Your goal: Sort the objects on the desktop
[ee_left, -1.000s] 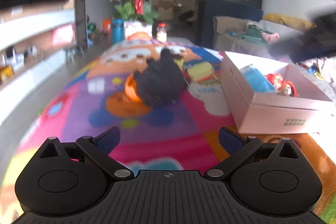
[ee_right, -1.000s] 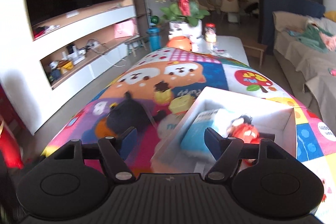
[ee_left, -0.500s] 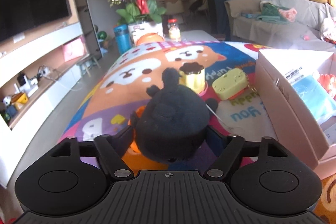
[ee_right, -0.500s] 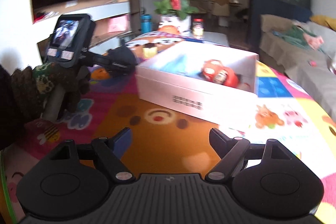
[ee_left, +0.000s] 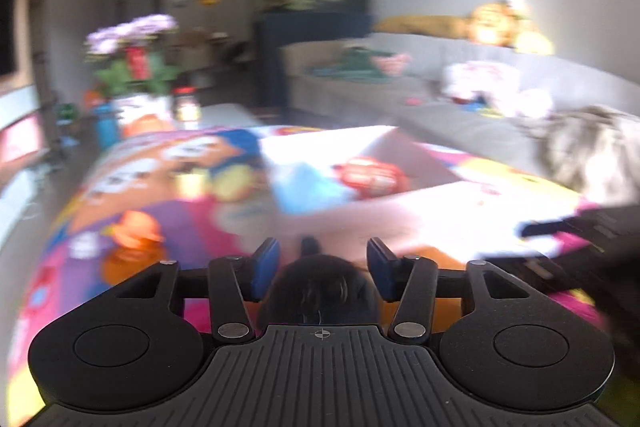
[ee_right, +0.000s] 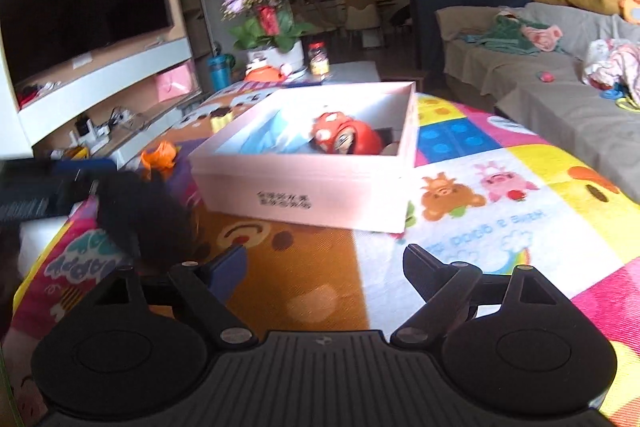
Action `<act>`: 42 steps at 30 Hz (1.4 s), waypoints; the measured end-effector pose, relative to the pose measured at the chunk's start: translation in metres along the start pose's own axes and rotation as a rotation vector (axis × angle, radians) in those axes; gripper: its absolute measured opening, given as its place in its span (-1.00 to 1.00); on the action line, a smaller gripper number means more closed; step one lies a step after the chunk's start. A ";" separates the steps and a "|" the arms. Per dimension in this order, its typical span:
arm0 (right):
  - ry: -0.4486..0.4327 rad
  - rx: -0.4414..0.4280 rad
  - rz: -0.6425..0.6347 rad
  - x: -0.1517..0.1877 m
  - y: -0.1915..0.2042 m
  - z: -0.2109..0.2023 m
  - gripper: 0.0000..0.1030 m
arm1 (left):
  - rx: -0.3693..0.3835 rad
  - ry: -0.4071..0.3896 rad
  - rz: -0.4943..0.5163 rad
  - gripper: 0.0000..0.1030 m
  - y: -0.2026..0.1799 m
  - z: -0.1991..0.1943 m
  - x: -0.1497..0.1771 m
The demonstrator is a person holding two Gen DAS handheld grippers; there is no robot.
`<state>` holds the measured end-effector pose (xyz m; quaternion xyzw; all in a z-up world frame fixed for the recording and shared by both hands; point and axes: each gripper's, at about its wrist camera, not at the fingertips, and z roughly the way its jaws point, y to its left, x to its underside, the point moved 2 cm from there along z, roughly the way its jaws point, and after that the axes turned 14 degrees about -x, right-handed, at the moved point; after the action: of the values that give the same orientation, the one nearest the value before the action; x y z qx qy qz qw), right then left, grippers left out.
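Observation:
My left gripper (ee_left: 320, 255) is shut on a black plush toy (ee_left: 320, 291), its blue pads pressing on both sides. The right wrist view shows that toy (ee_right: 140, 215) hanging at the left, just above the colourful mat, in front of the box's near left corner. The open white box (ee_right: 304, 187) holds a red toy (ee_right: 344, 139) and a blue packet (ee_right: 272, 139). My right gripper (ee_right: 324, 259) hovers over the mat before the box; its jaws are opening and nothing is between them. The left wrist view is blurred.
An orange toy (ee_right: 160, 155) and a yellow cup-shaped toy (ee_right: 222, 119) lie on the mat left of the box. A flower pot (ee_right: 276, 51) and a jar (ee_right: 318, 59) stand at the table's far end. A sofa (ee_right: 560, 99) runs along the right.
My left gripper closed on the black plush toy, lifted it off the mat and swung right, facing the box. My right gripper drew back from over the box, sank and spread wider.

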<state>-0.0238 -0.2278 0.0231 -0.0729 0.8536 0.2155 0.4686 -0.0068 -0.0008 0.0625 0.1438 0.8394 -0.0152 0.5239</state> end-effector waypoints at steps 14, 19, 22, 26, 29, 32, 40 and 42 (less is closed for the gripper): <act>0.040 -0.171 -0.042 0.001 0.015 -0.019 0.80 | -0.093 -0.010 -0.167 0.77 0.052 0.001 -0.002; 0.165 -0.446 -0.113 -0.004 0.072 0.016 0.87 | -0.312 0.042 -0.212 0.83 0.111 0.014 -0.007; 0.243 -0.508 -0.121 0.000 0.100 0.048 0.87 | -0.344 0.086 -0.262 0.84 0.126 0.014 0.004; 0.344 -0.489 -0.134 0.014 0.120 0.079 0.59 | -0.325 0.124 -0.250 0.85 0.119 0.018 0.019; 0.352 -0.491 -0.114 0.015 0.116 0.078 0.37 | -0.325 0.137 -0.237 0.86 0.117 0.020 0.025; 0.233 -0.368 -0.181 0.001 0.098 0.052 0.37 | -0.325 0.145 -0.243 0.87 0.120 0.024 0.028; 0.228 0.020 -0.349 0.001 0.035 0.013 0.37 | -0.343 0.153 -0.244 0.95 0.118 0.058 0.028; 0.218 0.007 -0.256 0.004 0.021 0.020 0.39 | -0.386 0.142 -0.239 0.95 0.120 0.077 0.020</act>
<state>-0.0178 -0.2001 0.0166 -0.2023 0.8838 0.1418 0.3973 0.0829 0.1054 0.0254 -0.0588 0.8727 0.0938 0.4756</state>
